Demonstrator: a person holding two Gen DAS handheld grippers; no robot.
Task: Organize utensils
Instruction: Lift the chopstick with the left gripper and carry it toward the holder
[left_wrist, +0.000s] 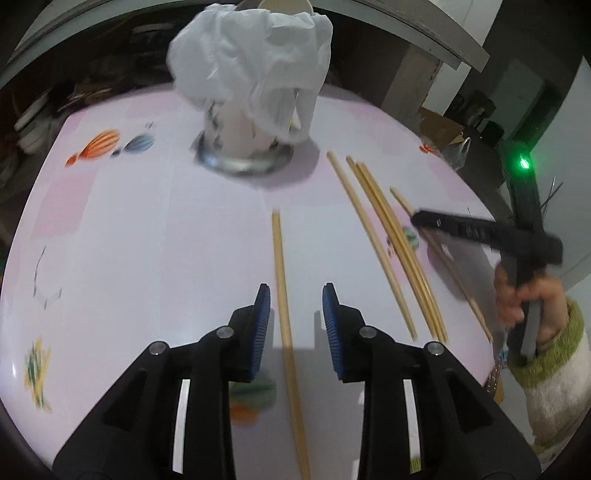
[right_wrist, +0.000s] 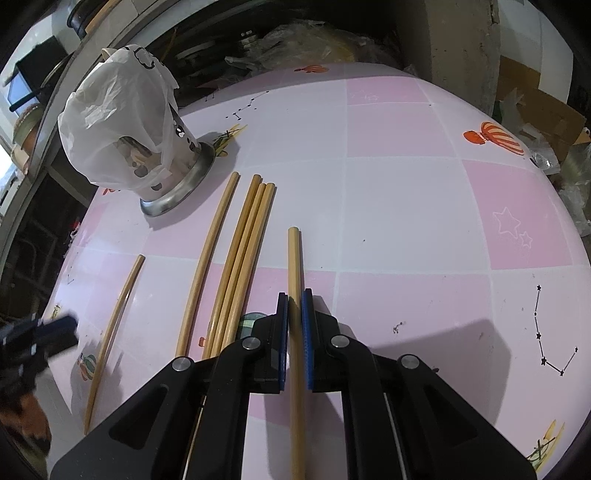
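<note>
Chopstick (right_wrist: 294, 266) clamped between right fingers (right_wrist: 283, 314), another (left_wrist: 282, 295) lying between parted left fingers (left_wrist: 263, 310)

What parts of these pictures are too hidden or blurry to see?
- Inside of the metal utensil holder: right wrist view, white plastic bag covers it.
- Left gripper: right wrist view, blurred, cut off at the edge.
- Held bamboo chopstick: lower end leaves the picture.

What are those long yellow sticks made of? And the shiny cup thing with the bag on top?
The chopsticks look like bamboo or light wood: tan, matte, faintly grained. The holder seems to be metal, probably stainless steel, judging by its shiny silver base rim. The bag over it looks like thin white plastic: crinkled and slightly see-through.
</note>
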